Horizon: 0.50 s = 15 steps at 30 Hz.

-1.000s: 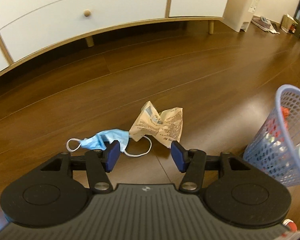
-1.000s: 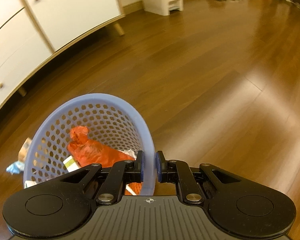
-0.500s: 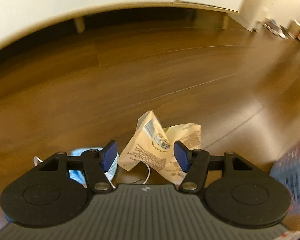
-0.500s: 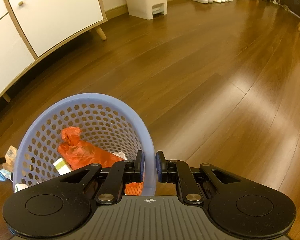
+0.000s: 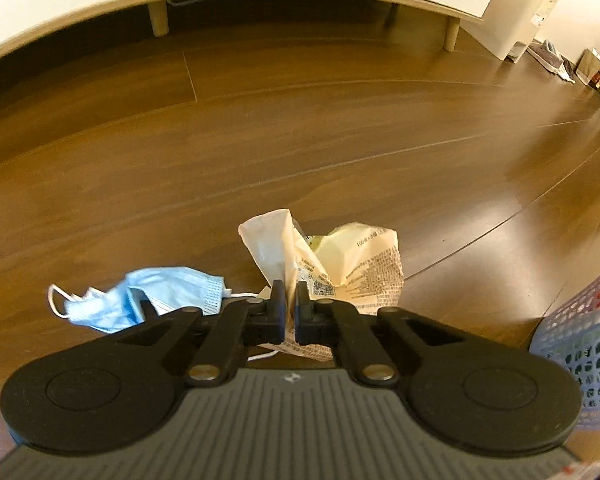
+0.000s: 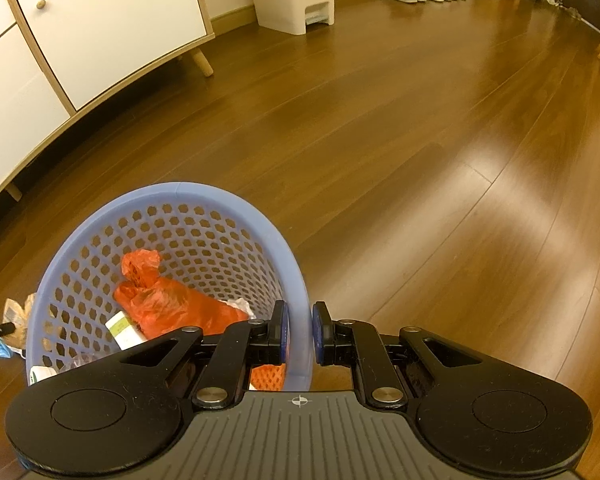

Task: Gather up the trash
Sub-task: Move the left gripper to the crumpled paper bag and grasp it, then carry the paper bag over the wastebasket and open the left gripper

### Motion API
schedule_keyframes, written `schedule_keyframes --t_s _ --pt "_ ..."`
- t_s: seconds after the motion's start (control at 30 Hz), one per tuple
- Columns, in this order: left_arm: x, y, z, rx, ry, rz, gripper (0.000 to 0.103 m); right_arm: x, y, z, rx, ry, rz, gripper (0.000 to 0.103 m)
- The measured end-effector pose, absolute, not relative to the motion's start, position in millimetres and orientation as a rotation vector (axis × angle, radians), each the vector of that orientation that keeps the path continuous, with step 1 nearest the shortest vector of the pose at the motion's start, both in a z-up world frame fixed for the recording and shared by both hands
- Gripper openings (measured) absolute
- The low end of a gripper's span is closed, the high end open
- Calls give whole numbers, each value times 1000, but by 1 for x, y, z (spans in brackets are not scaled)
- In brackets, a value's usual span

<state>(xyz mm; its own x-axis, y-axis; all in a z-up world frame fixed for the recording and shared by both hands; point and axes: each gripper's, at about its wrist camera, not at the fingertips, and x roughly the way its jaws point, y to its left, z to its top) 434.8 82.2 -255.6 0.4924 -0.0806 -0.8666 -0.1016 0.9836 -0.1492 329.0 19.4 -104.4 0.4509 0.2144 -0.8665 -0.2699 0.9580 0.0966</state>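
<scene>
Blue mask (image 5: 156,300) beside wrapper (image 5: 340,264); left gripper (image 5: 290,312) clamped.

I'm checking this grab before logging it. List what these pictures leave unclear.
- Left wrist view: the lower edge of the crumpled wrapper and part of the face mask, hidden by the left gripper.
- Left wrist view: the basket, cut by the frame edge.
- Right wrist view: the basket's near wall, behind the right gripper.

The printed text on the crumpled cream paper wrapper (image 5: 352,264) is too small to read; the perforated lavender plastic basket (image 5: 588,328) is cut off at the left wrist view's right edge; black gripper linkage hides part of the pale blue face mask (image 5: 156,300).
</scene>
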Motion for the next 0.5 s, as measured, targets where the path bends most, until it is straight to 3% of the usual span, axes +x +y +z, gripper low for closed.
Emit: schedule_keyframes --t_s 0.5 --pt "397 63 -136 -207 919 -35 1 329 22 -107 -53 1067 303 9"
